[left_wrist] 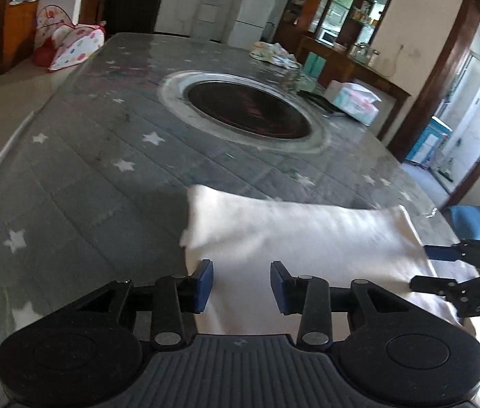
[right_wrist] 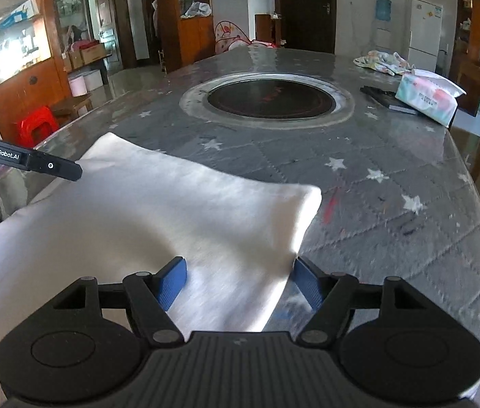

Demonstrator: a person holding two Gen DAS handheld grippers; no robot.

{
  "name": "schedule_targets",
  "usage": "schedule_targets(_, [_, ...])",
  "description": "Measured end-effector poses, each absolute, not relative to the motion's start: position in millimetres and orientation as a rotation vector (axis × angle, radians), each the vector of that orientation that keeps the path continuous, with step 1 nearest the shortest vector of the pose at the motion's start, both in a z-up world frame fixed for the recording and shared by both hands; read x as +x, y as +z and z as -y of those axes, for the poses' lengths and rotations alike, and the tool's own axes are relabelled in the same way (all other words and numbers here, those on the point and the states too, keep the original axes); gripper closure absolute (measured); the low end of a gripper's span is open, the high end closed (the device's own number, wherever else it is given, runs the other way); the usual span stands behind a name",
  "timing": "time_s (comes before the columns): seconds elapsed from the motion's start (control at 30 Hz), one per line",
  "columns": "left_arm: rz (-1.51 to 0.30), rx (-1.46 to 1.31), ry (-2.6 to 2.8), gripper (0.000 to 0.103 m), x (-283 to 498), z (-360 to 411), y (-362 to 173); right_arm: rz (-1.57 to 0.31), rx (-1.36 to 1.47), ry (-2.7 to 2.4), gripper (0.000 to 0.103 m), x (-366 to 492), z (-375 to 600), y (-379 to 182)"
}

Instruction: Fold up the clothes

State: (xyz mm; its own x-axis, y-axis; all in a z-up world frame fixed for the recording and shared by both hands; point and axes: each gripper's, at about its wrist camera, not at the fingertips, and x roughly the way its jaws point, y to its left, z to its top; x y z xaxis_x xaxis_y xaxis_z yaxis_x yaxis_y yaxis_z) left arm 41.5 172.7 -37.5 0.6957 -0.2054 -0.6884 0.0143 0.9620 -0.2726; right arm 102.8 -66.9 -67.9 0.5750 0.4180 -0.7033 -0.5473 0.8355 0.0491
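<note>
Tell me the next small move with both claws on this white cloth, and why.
Probably back both claws off toward you. The white cloth already lies doubled on the table, and the left claw and right claw stand open over its near edge, pads not pressing it.

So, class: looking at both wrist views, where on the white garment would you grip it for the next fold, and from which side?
Probably grip the white garment at its two far corners, one per gripper, reaching over from the near edge. It lies flat on the star-patterned table cover, and that far edge is free and slightly raised. The left gripper and right gripper both stand open over it.
</note>
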Motion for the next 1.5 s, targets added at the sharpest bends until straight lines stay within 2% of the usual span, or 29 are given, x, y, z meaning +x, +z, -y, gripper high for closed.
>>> schedule_targets(0.33, [-0.786,-0.191,-0.085,0.067,48,-169,-34,-0.728,-0.214,0.544,0.032,108,65,-57])
schedule_targets(0.6, [-0.756,-0.184,-0.109,0.057,17,-150,-14,-0.720,-0.182,0.475,0.033,56,108,-37])
schedule_targets(0.93, [-0.764,-0.159,-0.231,0.051,-34,-94,-5,-0.727,-0.121,0.206,0.038,-15,190,-43])
schedule_targets(1.23, [-0.774,-0.088,-0.338,0.047,-56,-46,-6,-0.746,-0.040,0.015,0.041,-23,249,-59])
schedule_targets(1.4, [-0.776,-0.066,-0.366,0.046,-61,-34,-6,-0.760,0.046,0.030,0.055,-21,265,-65])
schedule_targets(1.47, [-0.779,-0.056,-0.382,0.045,-63,-29,-6,-0.754,0.058,0.033,0.074,-22,266,-65])
schedule_targets(1.5, [-0.781,-0.049,-0.392,0.045,-65,-25,-7,-0.750,0.057,0.032,0.078,-22,266,-65])
